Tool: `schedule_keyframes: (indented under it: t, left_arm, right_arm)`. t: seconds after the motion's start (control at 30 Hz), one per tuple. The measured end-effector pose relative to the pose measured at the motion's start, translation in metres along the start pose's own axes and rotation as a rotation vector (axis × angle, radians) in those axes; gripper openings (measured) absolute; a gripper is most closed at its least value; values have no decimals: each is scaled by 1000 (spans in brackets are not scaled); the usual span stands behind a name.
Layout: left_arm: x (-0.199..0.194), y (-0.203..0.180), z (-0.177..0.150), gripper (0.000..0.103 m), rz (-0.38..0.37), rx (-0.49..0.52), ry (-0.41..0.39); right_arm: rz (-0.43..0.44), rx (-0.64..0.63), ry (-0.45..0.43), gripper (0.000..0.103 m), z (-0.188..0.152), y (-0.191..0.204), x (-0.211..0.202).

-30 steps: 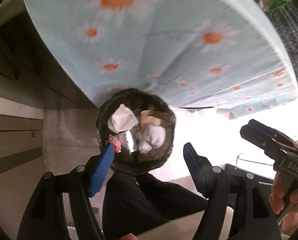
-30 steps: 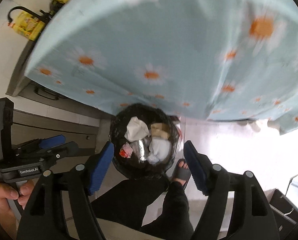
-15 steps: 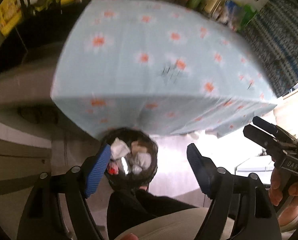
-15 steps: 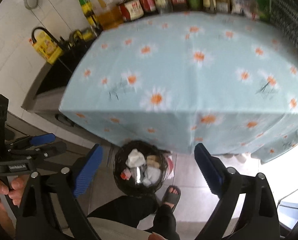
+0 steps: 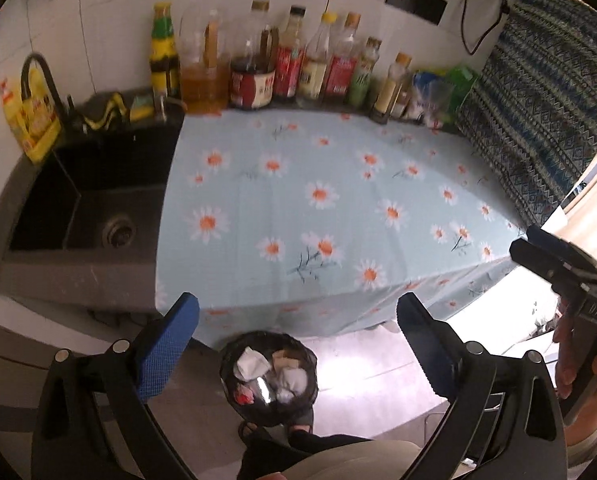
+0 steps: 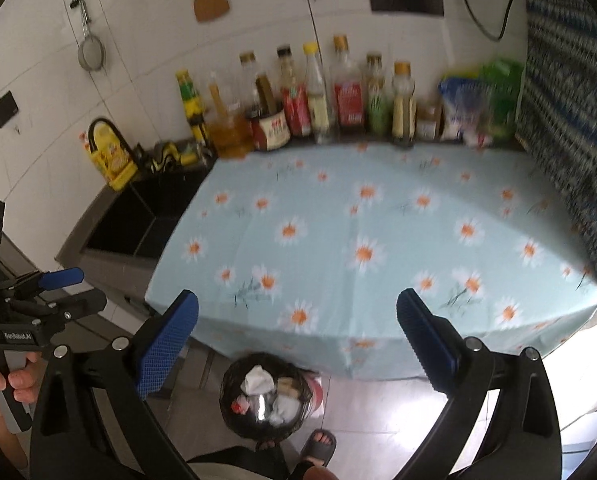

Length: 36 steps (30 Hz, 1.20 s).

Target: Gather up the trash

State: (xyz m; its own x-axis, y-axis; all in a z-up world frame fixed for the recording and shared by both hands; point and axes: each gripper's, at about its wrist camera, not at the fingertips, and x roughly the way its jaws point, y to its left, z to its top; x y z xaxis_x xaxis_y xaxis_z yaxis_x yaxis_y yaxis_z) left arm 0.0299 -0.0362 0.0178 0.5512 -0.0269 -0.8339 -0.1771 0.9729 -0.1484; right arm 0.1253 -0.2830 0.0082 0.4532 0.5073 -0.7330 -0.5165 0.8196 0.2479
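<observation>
A black-lined trash bin (image 5: 269, 376) stands on the floor below the counter's front edge, holding crumpled white paper, foil and a red scrap; it also shows in the right wrist view (image 6: 267, 396). My left gripper (image 5: 297, 344) is open and empty, high above the bin. My right gripper (image 6: 297, 344) is open and empty too, also above the bin. The daisy-print cloth (image 5: 322, 216) on the counter shows no trash.
A dark sink (image 5: 86, 200) lies left of the cloth. A row of sauce and oil bottles (image 5: 282, 76) lines the back wall. A patterned blue fabric (image 5: 538, 120) hangs at the right. The person's sandaled feet (image 6: 318, 444) stand beside the bin.
Both grippers have risen and tilted up from close over the bin, so the whole counter, sink and bottles are now in view. Both stay open and empty.
</observation>
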Motion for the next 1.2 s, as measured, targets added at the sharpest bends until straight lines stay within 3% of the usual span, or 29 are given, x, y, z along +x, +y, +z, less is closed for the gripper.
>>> schedule_keyframes:
  t: [0.23,0.4,1.2]
  left_arm:
    - [-33,-8,18,96,27,11,-69]
    - [-45,-6,23,96,39,8,-107]
    - [-44,-20,33,96,-22,50,-112]
  right_arm:
    - [-48,-24,-71,98,28,2,-32]
    - [-49,-18,-70,98,33,0,-36]
    - [-113,11,-35,98,37,-21,-32]
